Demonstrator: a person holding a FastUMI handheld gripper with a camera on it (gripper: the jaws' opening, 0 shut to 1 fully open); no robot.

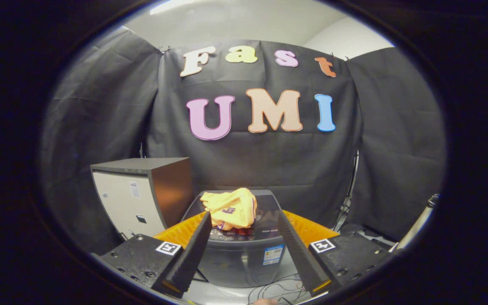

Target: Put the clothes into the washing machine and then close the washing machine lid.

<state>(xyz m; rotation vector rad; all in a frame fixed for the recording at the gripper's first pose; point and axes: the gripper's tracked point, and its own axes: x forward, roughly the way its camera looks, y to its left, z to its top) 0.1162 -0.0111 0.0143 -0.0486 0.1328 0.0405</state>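
On top of the washing machine, a crumpled yellow garment is lying in a heap toward the lid's front edge, its longer side running across the machine, roughly. The gripper is being held with its fingers spread apart, gripping nothing, the garment just beyond and between their tips. A grey cabinet is standing beside the machine, before black cloth walls.
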